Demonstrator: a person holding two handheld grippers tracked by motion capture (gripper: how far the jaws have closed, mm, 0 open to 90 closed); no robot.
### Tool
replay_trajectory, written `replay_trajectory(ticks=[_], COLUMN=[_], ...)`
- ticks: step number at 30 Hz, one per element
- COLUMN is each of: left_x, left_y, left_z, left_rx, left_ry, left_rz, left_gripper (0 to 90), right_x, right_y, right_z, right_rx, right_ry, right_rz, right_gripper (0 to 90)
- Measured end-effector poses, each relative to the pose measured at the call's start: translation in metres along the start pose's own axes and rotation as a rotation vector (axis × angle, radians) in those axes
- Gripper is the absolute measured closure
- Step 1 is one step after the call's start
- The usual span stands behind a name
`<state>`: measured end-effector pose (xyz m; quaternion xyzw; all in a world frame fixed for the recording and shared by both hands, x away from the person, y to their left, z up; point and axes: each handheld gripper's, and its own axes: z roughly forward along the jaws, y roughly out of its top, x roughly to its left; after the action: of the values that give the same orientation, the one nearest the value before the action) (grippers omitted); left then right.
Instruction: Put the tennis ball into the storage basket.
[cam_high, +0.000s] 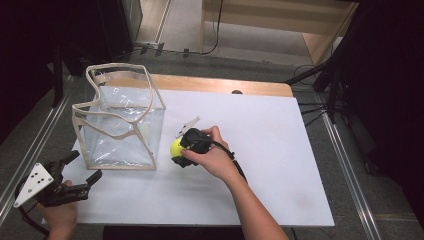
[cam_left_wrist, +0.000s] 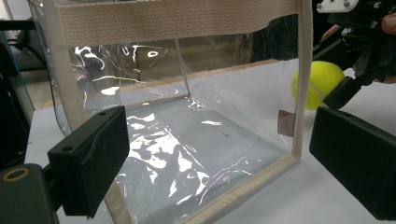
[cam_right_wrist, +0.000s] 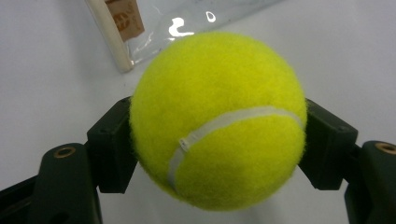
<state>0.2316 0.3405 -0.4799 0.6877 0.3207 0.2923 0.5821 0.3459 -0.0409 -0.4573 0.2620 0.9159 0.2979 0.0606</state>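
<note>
In the high view the tennis ball (cam_high: 176, 147) is being gripped by the right gripper (cam_high: 179, 150) beside the clear bag (cam_high: 120, 125), the left gripper (cam_left_wrist: 219, 144) is being held open, and a lift over the rim is judged next.

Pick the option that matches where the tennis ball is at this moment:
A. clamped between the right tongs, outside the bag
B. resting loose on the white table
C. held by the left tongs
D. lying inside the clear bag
A: the right tongs press both sides of the tennis ball, beside the clear bag, not in it.
</note>
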Motion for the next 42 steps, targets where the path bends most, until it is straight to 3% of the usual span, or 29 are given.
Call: replay_trajectory(ticks=[19,31,42], left_x=[0.001,0.001,0.001], left_y=[0.0,0.0,0.0], left_z=[0.0,0.0,0.0], left_rx=[-0.002,-0.004,-0.004], left_ry=[-0.002,-0.003,-0.002], left_rz=[0.0,-0.002,-0.002], left_gripper=[5.3,5.3,5.3], right_x=[0.015,0.013,0.01], right_y=[0.029,0.045,0.058], right_z=[0.003,-0.015,-0.032], right_rx=[-0.026,-0.063,-0.079], right_ry=[0.038,0.069,0.069], right_rz=[-0.045,-0.039,-0.045], right_gripper=[23.7,23.7,23.7])
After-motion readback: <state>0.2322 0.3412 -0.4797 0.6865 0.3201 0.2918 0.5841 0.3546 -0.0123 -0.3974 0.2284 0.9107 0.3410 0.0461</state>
